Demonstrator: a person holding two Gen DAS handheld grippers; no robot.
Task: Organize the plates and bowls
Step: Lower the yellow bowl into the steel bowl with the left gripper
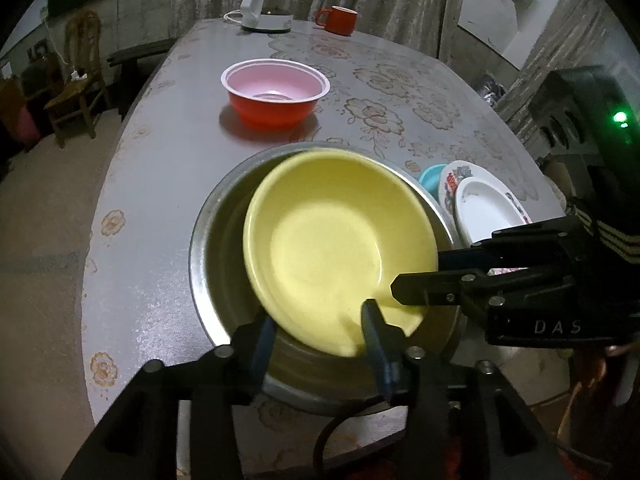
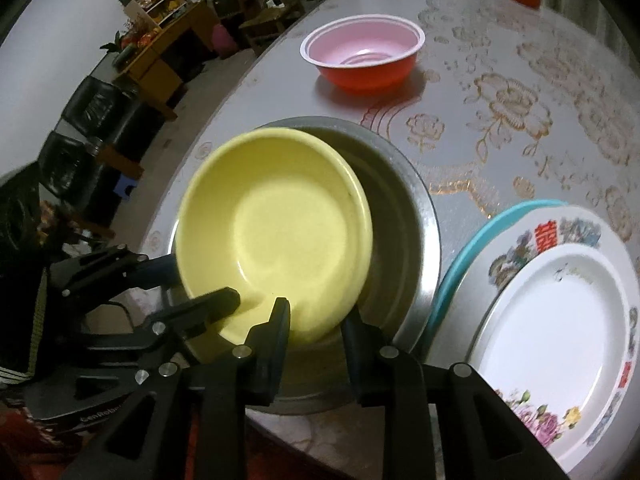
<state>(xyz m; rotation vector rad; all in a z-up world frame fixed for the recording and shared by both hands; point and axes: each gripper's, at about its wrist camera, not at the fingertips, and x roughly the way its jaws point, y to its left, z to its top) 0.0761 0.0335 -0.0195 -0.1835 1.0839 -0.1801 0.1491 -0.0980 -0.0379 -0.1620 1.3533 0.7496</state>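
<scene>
A yellow bowl (image 1: 336, 240) sits tilted inside a larger steel bowl (image 1: 216, 248) at the table's near edge; it also shows in the right wrist view (image 2: 276, 228) within the steel bowl (image 2: 404, 216). My left gripper (image 1: 320, 324) straddles the yellow bowl's near rim, jaws apart. My right gripper (image 2: 316, 320) straddles the same bowl's rim from the other side, and shows at the right of the left wrist view (image 1: 416, 276). A red bowl with a pink inside (image 1: 275, 94) stands farther back. A stack of plates (image 2: 560, 320) lies to the right.
A flowered tablecloth (image 1: 400, 92) covers the table. A white kettle (image 1: 266, 4) and a red mug (image 1: 338, 20) stand at the far end. A teal plate (image 2: 452, 280) lies under the plate stack. Chairs (image 1: 76, 80) stand left of the table.
</scene>
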